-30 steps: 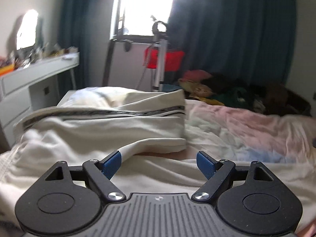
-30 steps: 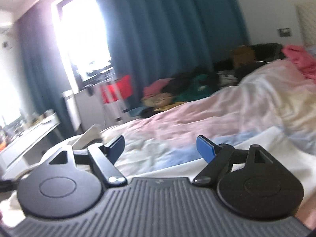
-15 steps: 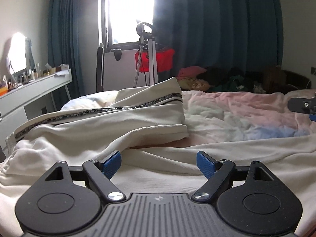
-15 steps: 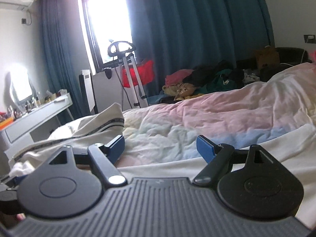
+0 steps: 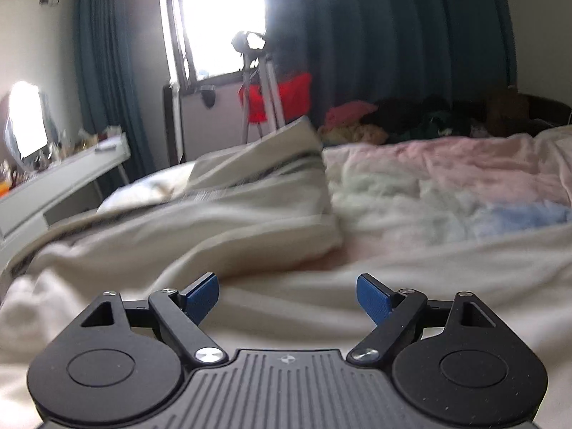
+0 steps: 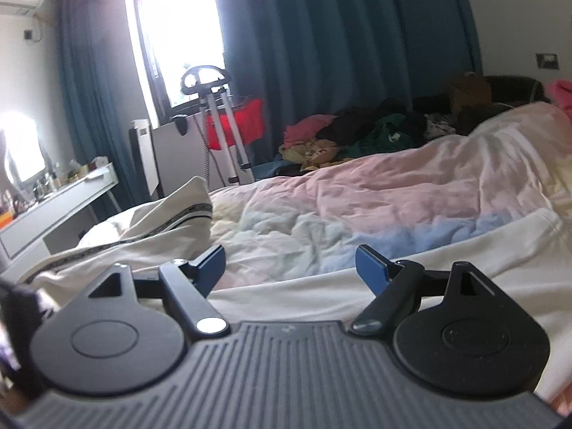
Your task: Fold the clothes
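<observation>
A cream garment with a dark patterned stripe (image 5: 228, 221) lies spread over the bed, one part folded over into a raised flap at the left. It also shows in the right wrist view (image 6: 161, 228), with a flat cream part running to the right (image 6: 464, 250). My left gripper (image 5: 287, 295) is open and empty, low over the garment's near part. My right gripper (image 6: 289, 266) is open and empty, just above the flat cream part.
The bed has a pink, white and blue quilt (image 5: 447, 186). A pile of mixed clothes (image 6: 357, 139) lies at the far side. A white desk (image 5: 64, 178) stands left. A tripod with a red item (image 5: 264, 96) stands by the window and dark curtains.
Both views have tilted up and swung, showing more of the room and window. The left view is blurred with motion. Both grippers stay open and the garment has not visibly moved.
</observation>
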The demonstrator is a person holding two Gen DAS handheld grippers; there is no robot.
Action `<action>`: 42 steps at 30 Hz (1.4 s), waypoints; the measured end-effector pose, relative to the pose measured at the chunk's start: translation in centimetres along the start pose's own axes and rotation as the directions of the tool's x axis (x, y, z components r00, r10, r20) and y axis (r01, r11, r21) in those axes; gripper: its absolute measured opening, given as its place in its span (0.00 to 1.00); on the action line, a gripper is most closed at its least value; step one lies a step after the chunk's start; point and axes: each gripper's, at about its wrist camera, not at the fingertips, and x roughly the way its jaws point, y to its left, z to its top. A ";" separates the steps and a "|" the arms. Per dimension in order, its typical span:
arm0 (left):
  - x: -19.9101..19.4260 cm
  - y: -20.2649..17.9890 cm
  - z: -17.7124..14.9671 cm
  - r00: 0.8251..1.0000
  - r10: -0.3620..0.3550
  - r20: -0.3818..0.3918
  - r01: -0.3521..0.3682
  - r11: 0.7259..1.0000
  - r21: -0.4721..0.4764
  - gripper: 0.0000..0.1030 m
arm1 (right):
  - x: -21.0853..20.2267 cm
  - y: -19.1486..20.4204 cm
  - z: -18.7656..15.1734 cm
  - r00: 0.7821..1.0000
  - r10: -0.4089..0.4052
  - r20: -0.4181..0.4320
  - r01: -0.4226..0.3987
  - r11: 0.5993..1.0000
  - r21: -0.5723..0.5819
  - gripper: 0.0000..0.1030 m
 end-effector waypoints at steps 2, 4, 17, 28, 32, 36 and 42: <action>2.2 -1.3 1.6 1.000 0.015 0.010 -0.015 1.000 0.020 0.85 | 0.4 -0.8 0.0 1.000 -0.018 0.002 0.018 0.999 0.029 0.80; 5.1 -2.9 3.3 0.999 0.051 0.013 -0.051 0.997 0.052 0.85 | 0.9 -1.7 0.0 0.999 -0.037 0.004 0.037 0.998 0.058 0.80; 22.6 -7.0 8.8 0.921 0.345 -0.182 -0.321 0.935 0.149 0.70 | 6.0 -7.9 -1.7 0.983 -0.170 -0.067 0.182 0.953 0.244 0.80; 18.2 2.1 14.2 0.962 0.180 -0.205 -0.199 0.977 -0.076 0.17 | 6.7 -6.7 -1.8 0.986 -0.163 -0.044 0.168 0.971 0.169 0.80; 14.5 8.3 15.4 0.966 0.148 -0.211 -0.188 0.965 -0.182 0.16 | 6.2 -6.0 -1.7 0.986 -0.163 -0.038 0.167 0.975 0.146 0.80; 11.1 15.2 15.2 0.955 0.197 -0.222 -0.255 0.928 -0.272 0.16 | 5.8 -5.3 -1.6 0.987 -0.159 -0.037 0.162 0.979 0.120 0.80; 10.2 22.6 8.3 0.888 0.351 -0.299 -0.435 0.852 -0.293 0.19 | 5.7 -4.2 -1.6 0.989 -0.148 -0.032 0.149 0.987 0.066 0.80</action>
